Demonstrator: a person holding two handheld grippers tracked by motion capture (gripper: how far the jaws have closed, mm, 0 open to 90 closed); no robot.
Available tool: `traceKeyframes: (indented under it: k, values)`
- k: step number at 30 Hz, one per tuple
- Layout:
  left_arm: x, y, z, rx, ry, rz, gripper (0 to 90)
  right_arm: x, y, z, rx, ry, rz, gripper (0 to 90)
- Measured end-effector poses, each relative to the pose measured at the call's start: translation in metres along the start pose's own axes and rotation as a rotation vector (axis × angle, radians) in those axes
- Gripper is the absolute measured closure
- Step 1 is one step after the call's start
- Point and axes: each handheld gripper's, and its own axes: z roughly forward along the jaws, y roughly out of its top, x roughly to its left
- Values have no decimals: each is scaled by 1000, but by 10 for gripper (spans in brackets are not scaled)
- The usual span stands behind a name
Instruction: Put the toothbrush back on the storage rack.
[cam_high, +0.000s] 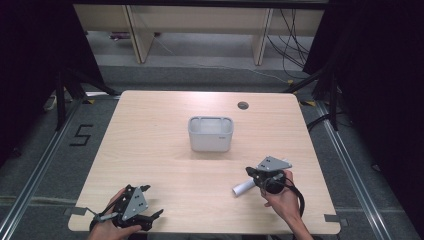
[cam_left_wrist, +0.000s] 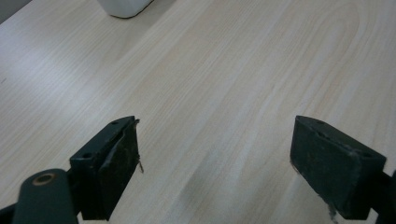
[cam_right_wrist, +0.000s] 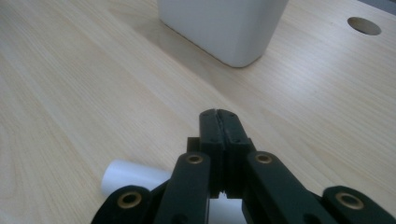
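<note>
So the wooden table (cam_high: 150, 150) takes up most of the high view, with a round cable hole (cam_high: 243, 105) near its far edge and a white rectangular bin (cam_high: 210, 133) sitting just above the middle of the frame, open top, looks empty from here. The thing being worked on is the white roll (cam_high: 243, 187), a small paper-looking cylinder lying on its side in the lower right of the high view, right against the right gripper (cam_high: 252, 173). In the right gripper view that roll (cam_right_wrist: 133, 177) pokes out at the bottom left, below and behind the jaw tips, and the jaws are pressed flat together with nothing between them, so it's clenched on air, not on the roll. The left gripper (cam_high: 150, 200) is parked at the lower left, well apart from everything, jaws spread wide over bare wood in its own view. My guess is the roll is meant for the bin, so the step now is the pickup. I'd back the right gripper off a bit, spread the jaws, come down across the roll's short axis near its middle, then squeeze gently since a hollow tube probably crushes or squirts out sideways. Keep it low so it doesn't roll away.
</note>
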Motion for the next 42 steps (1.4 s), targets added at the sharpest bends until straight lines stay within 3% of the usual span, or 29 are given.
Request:
traceKeyframes:
  k: [4,6,10,12,16,18,20,33,34,36,40,42]
  values:
    - [-2,0,1,-12,8,-12,150,4,1,6,18,25,-50,900]
    - [0,0,0,-1,6,1,151,8,2,8,34,46,-41,900]
    - [0,0,-1,-6,7,4,150,13,3,15,42,53,-73,900]
    - [-2,0,0,-14,3,-15,150,15,3,17,55,60,-67,900]
    - [-1,0,0,-8,7,-6,150,19,3,22,79,75,-74,900]
    - [-2,0,0,-23,0,-21,150,20,3,24,82,84,-85,900]
    - [-1,0,0,-14,1,-10,150,22,2,25,101,93,-66,900]
    - [-2,1,0,-15,-3,-11,150,26,-3,31,126,121,-94,900]
    - [-2,0,0,-15,0,-10,150,27,-3,30,136,119,-71,900]
    - [-2,1,0,-14,12,-10,150,28,-3,29,137,123,-69,900]
    - [-2,1,-1,-5,0,-11,150,28,-3,29,143,134,-97,900]
    - [-2,0,-1,-14,6,-12,150,29,-4,28,148,131,-75,899]
